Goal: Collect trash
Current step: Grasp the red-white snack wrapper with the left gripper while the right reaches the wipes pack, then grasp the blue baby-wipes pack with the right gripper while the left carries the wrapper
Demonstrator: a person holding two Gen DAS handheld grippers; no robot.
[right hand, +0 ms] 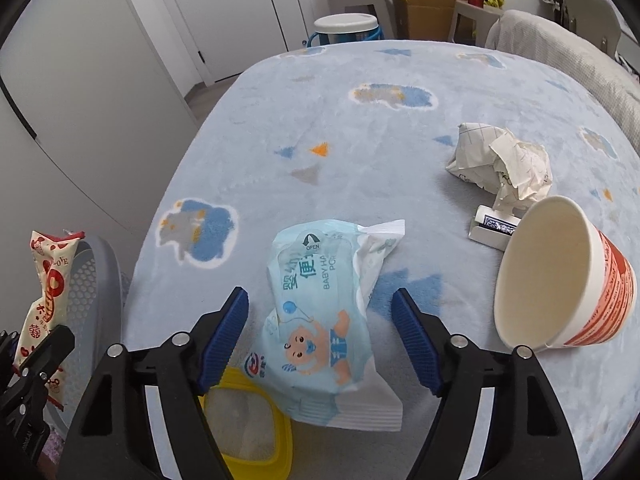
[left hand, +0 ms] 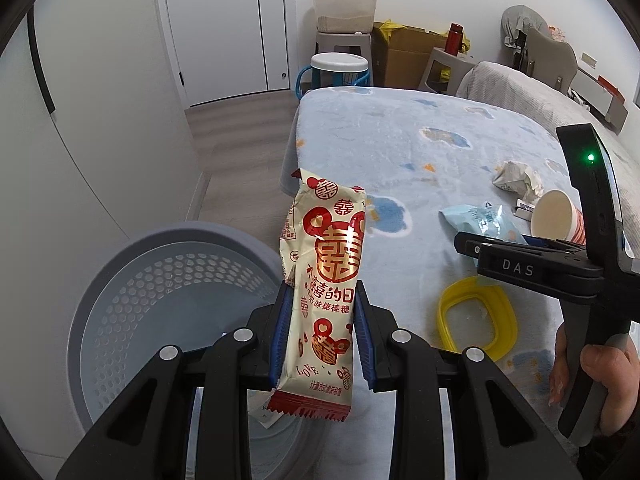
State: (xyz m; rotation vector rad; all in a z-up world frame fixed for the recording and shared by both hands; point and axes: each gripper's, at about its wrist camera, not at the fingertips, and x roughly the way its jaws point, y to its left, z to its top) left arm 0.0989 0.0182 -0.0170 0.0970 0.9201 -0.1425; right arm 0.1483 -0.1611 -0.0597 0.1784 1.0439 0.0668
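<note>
1. Your left gripper sits over the near rim of the bin, pinching the candy wrapper upright between its pads.
2. The bin stands on the floor, left of the bed.
3. Your right gripper hangs over the bed with jaws spread to either side of the wipes packet.
4. The wipes packet partly overlaps the yellow frame at the bed's near edge.
5. Right of the packet, the paper cup lies on its side.
6. Behind the cup lies the small box, and behind that the crumpled paper.
</note>
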